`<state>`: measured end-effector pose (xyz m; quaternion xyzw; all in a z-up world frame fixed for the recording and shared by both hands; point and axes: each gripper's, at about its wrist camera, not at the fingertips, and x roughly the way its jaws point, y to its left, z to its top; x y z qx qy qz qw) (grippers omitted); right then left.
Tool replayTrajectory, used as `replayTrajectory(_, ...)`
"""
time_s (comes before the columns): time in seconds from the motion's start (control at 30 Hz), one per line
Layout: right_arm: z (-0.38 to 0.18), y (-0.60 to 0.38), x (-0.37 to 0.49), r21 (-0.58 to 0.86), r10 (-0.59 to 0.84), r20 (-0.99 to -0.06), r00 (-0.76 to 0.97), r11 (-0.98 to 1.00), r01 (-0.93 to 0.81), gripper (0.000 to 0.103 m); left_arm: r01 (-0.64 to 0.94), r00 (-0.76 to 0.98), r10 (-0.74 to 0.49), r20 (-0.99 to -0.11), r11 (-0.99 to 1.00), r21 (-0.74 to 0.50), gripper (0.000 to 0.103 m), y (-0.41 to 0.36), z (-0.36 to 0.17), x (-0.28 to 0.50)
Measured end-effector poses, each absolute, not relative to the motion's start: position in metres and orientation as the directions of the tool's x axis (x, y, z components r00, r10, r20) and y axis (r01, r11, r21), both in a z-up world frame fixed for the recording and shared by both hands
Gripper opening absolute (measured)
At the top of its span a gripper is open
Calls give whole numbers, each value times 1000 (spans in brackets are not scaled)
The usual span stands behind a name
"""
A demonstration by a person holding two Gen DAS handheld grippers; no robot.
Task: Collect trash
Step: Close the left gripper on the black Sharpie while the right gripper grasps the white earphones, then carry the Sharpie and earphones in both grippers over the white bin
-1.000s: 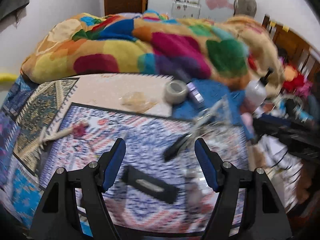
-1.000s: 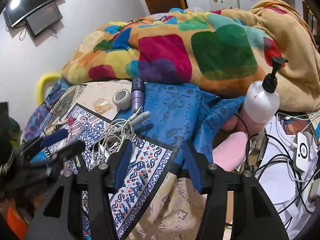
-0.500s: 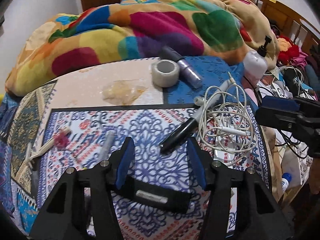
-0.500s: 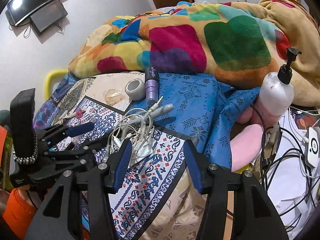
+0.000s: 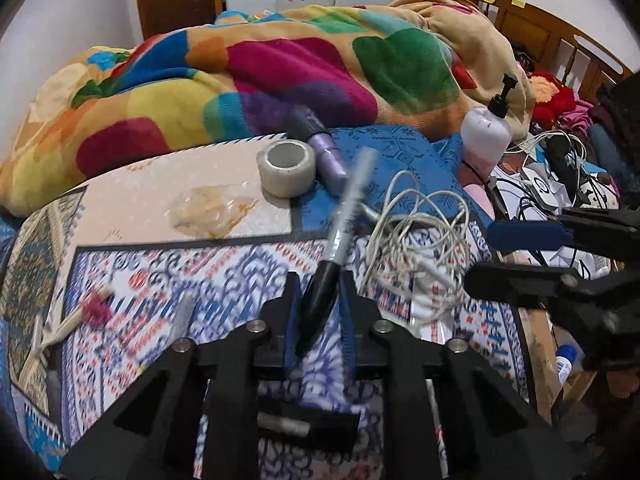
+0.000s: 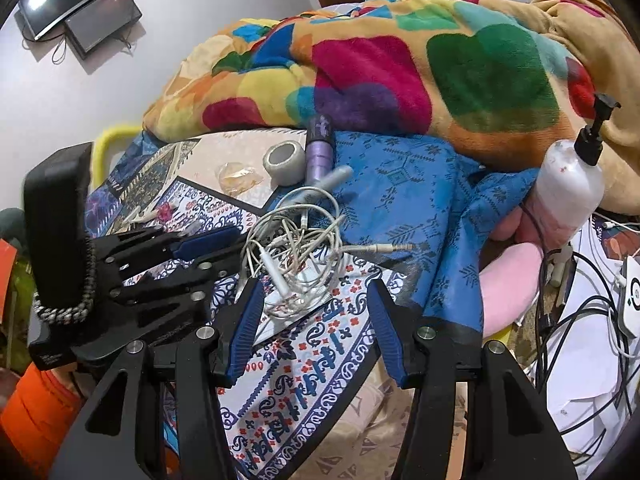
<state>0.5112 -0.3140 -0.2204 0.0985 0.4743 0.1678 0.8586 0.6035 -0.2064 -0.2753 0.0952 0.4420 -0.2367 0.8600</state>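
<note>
My left gripper (image 5: 318,284) is shut on the black end of a long black-and-silver tube (image 5: 344,216) and holds it tilted up off the patterned bed cover (image 5: 224,276). The tube's silver end also shows in the right wrist view (image 6: 334,178). A crumpled clear plastic wrapper (image 5: 210,210) lies on the beige patch, also in the right wrist view (image 6: 239,176). A small stick with a red tuft (image 5: 90,312) lies at the left. My right gripper (image 6: 314,312) is open and empty, above the tangled white cable (image 6: 296,248), right of the left gripper (image 6: 200,244).
A tape roll (image 5: 286,168) and a purple tube (image 5: 326,148) lie behind the cable (image 5: 420,232). A pump bottle (image 5: 486,132) stands at the right by more cables and chargers (image 6: 600,308). A heaped colourful blanket (image 5: 280,76) fills the back. A black flat object (image 5: 304,420) lies under the left gripper.
My left gripper has moved forward and right and closed on the black end of the tube, which now tilts up. My right gripper has stayed open and shifted slightly.
</note>
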Motion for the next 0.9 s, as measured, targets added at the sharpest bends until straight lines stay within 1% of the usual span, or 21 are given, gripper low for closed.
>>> replayTrajectory(0.03, -221, -312, 512, 328, 382, -783, 491, 924, -197, 50, 475, 509, -314, -801, 879, -43, 12, -201, -274, 599)
replayTrajectory(0.2, -223, -302, 518, 319, 380, -784, 491, 925, -207, 50, 391, 534, -297, -792, 917, -80, 11, -169, -268, 582)
replayTrajectory(0.3, -225, -295, 524, 301, 368, -789, 492, 929, -214, 50, 365, 525, -286, -801, 926, -91, 11, -158, -269, 574)
replayTrajectory(0.5, -231, -281, 530, 196, 288, -811, 510, 954, -227, 49, 361, 493, -259, -831, 929, -76, 11, -163, -278, 572)
replayTrajectory(0.53, -231, -278, 529, 176, 273, -810, 519, 957, -230, 46, 364, 498, -258, -828, 929, -71, 11, -164, -277, 573)
replayTrajectory(0.6, -232, -275, 528, 157, 261, -809, 526, 959, -234, 33, 375, 505, -246, -827, 926, -47, 11, -168, -277, 574)
replayTrajectory(0.63, -231, -275, 527, 160, 268, -808, 525, 957, -242, 30, 380, 510, -240, -826, 924, -34, 12, -170, -278, 575)
replayTrajectory(0.7, -229, -275, 527, 172, 282, -801, 528, 953, -248, 19, 389, 517, -238, -822, 921, -22, 12, -174, -278, 577)
replayTrajectory(0.73, -227, -276, 526, 185, 294, -797, 528, 951, -249, 18, 390, 520, -239, -820, 921, -22, 12, -175, -277, 579)
replayTrajectory(0.77, -225, -277, 527, 197, 302, -793, 529, 949, -247, 10, 392, 523, -239, -818, 920, -18, 12, -177, -277, 580)
replayTrajectory(0.83, -220, -279, 527, 222, 323, -785, 529, 943, -247, 10, 394, 527, -235, -817, 919, -10, 12, -178, -278, 581)
replayTrajectory(0.9, -214, -278, 526, 226, 327, -777, 538, 943, -246, 10, 384, 517, -243, -821, 923, -31, 12, -176, -277, 583)
